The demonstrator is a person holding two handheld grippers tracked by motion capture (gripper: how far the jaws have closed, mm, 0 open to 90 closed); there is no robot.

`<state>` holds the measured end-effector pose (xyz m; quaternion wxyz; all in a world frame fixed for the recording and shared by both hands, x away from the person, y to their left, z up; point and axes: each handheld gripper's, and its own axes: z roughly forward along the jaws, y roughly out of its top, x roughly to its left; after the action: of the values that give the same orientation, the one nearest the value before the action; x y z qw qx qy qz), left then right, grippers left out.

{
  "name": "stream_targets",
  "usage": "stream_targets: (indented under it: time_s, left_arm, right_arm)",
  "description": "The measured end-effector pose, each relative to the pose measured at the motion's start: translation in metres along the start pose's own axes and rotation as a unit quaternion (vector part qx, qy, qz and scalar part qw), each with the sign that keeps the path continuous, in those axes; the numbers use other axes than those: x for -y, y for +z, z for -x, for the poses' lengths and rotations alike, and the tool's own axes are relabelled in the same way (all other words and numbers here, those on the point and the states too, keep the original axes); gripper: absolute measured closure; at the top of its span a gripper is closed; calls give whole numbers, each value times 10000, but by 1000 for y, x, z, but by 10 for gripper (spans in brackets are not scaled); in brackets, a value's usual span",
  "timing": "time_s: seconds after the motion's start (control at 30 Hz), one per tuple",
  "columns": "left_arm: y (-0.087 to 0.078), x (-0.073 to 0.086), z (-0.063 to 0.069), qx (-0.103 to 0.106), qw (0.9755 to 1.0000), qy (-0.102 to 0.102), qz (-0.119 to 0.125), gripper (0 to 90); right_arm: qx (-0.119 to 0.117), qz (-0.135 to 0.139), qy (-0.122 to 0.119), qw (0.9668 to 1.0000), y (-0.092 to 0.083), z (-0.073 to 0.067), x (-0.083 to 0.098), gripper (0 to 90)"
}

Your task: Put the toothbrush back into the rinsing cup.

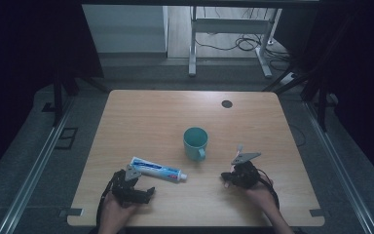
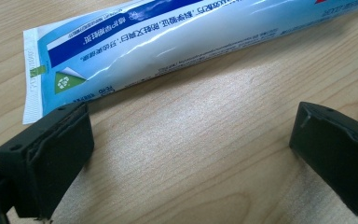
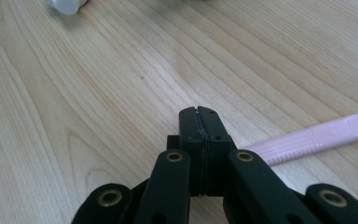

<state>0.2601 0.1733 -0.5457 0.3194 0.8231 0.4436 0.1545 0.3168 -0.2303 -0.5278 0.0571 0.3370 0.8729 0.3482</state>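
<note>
A blue and white toothpaste tube (image 1: 156, 169) (image 2: 168, 42) lies on the wooden table (image 1: 151, 117), its flat tail toward my left gripper (image 1: 137, 183) (image 2: 191, 154). That gripper stands open just short of the tail, with bare wood between its jaws. A teal mug (image 1: 195, 141) stands upright mid-table. My right gripper (image 1: 224, 178) (image 3: 200, 114) is shut, pads pressed together with nothing between them. A pink toothbrush (image 1: 239, 147) (image 3: 317, 137) lies beside its right jaw, one end hidden behind that jaw. The tube's white cap (image 3: 67, 4) shows far ahead of it.
A dark round hole (image 1: 227, 104) sits near the table's far edge. Beyond the table stands a white desk frame (image 1: 193, 44) with cables on the floor. Dark frames flank both sides of the table.
</note>
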Motion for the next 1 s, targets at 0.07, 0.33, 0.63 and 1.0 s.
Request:
stream_targets:
  time_s: [0.07, 0.33, 0.63, 1.0]
  left_arm:
    - [0, 0, 0, 0, 10000, 2, 0, 0]
    - [0, 0, 0, 1, 10000, 2, 0, 0]
    - [0, 0, 0, 0, 10000, 1, -1, 0]
    - [0, 0, 0, 0, 10000, -1, 1, 0]
  right_arm:
    - [11, 7, 13, 10000, -2, 1, 2, 887]
    - [55, 36, 101, 9999, -10, 5, 11, 881]
    - [136, 53, 196, 9997, -22, 12, 22, 880]
    - [362, 11, 343, 9988, -39, 27, 37, 868]
